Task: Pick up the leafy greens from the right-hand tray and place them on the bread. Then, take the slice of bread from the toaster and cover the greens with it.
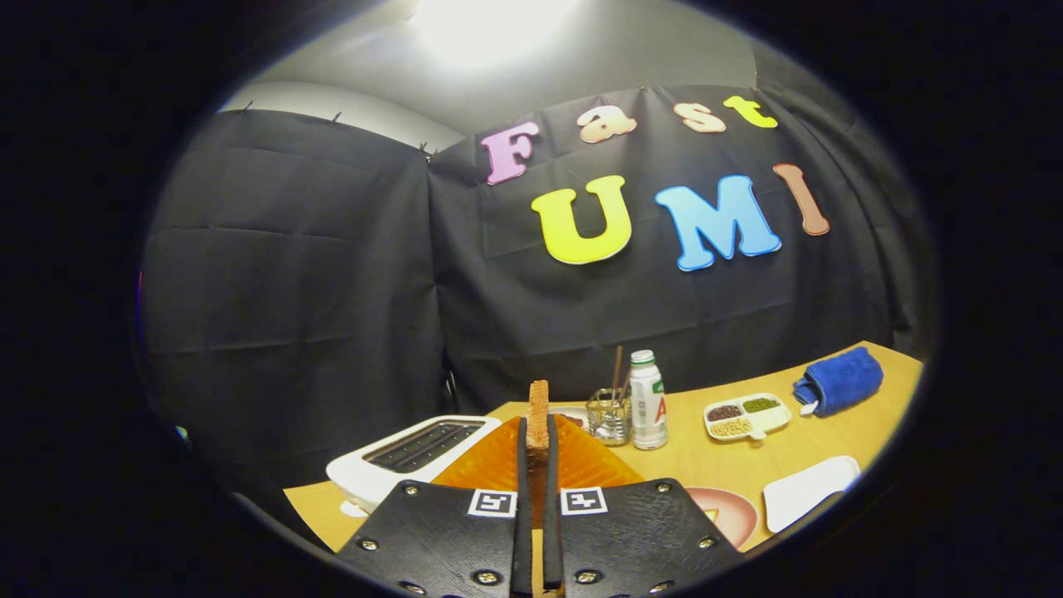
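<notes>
My gripper (537, 440) is shut on a slice of bread (538, 414), held upright on edge between the two fingers and sticking out past their tips. The white toaster (415, 457) stands on the table just left of the fingers, its slots dark. Behind the fingers lies an orange ribbed tray (581, 461). I cannot make out any greens or a second slice; the gripper body hides the tray's near part.
On the wooden table (714, 457) beyond the fingers stand a glass jar with sticks (609, 415) and a white bottle (648, 400). Further right are a white divided dish of beans (746, 415), a rolled blue towel (839, 380), a white tray (810, 492) and a pink plate (727, 511).
</notes>
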Demonstrator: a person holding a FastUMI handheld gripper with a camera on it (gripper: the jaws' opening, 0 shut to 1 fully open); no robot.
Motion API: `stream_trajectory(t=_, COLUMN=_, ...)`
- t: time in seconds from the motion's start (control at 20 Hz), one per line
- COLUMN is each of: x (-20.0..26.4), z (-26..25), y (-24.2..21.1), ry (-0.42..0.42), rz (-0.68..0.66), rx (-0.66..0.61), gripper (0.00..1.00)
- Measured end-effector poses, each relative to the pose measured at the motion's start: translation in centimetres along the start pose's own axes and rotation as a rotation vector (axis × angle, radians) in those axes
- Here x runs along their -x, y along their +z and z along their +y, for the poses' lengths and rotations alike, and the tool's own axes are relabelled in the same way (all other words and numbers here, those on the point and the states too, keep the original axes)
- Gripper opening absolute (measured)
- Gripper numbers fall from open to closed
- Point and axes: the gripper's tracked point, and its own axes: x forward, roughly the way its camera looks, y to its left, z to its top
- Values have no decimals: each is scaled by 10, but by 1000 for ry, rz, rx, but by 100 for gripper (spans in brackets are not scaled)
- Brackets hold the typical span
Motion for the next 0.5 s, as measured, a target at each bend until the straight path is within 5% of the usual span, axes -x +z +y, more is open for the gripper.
stream_trajectory(t=0.5, x=16, z=-43, y=-62, ry=-99, rz=99, rx=-76, gripper=5)
